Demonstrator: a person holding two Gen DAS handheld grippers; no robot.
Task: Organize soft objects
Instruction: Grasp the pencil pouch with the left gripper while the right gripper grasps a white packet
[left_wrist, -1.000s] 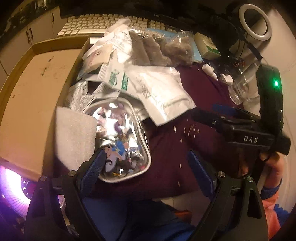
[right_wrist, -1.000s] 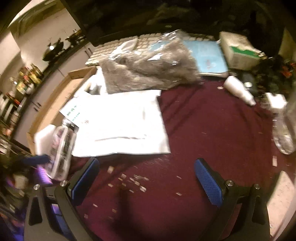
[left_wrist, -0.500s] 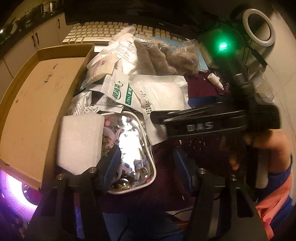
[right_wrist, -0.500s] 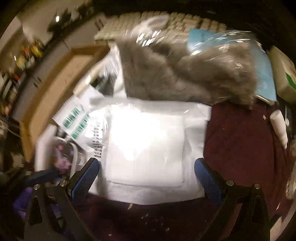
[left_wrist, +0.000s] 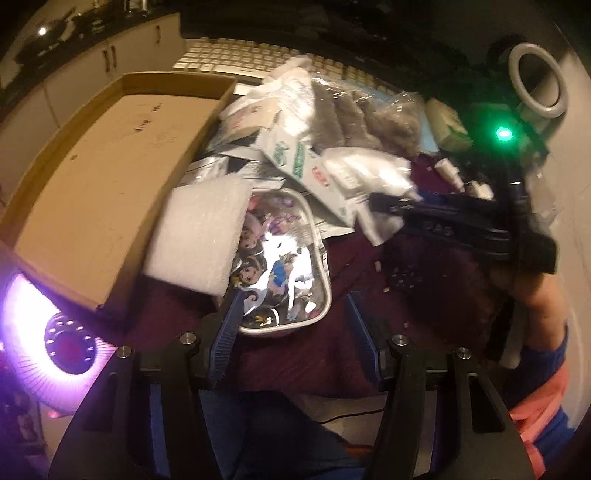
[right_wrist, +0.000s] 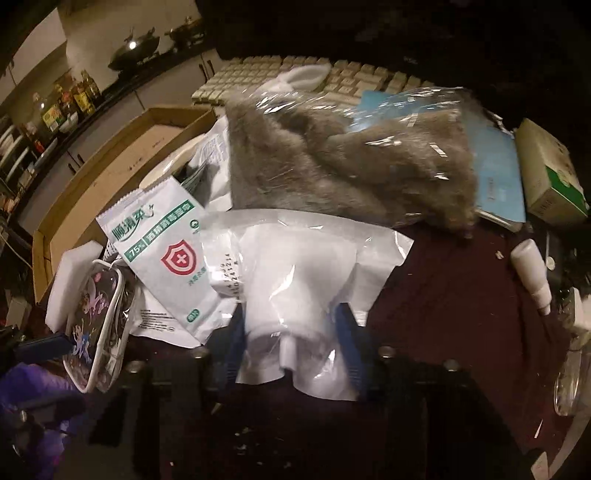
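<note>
My right gripper (right_wrist: 291, 343) is shut on the near end of a clear plastic bag holding folded white cloth (right_wrist: 306, 266), which bunches up between the blue pads. In the left wrist view the same bag (left_wrist: 369, 173) is pinched by the right gripper (left_wrist: 380, 201). My left gripper (left_wrist: 291, 325) is open, its left pad at the near edge of a clear cartoon-print pouch (left_wrist: 280, 266). A white foam block (left_wrist: 199, 236) lies left of the pouch. A bagged grey furry item (right_wrist: 347, 162) lies behind the white bag.
An open cardboard box (left_wrist: 96, 177) stands at the left. A wet-wipe packet (right_wrist: 166, 251), a keyboard (right_wrist: 295, 77), a blue booklet (right_wrist: 495, 173), a small carton (right_wrist: 550, 177) and a white bottle (right_wrist: 532, 269) lie around. A dark red cloth (right_wrist: 454, 302) covers the table.
My right gripper moved forward over the white bag and closed on its near end. My left gripper narrowed its opening and sits at the cartoon pouch's near edge.
</note>
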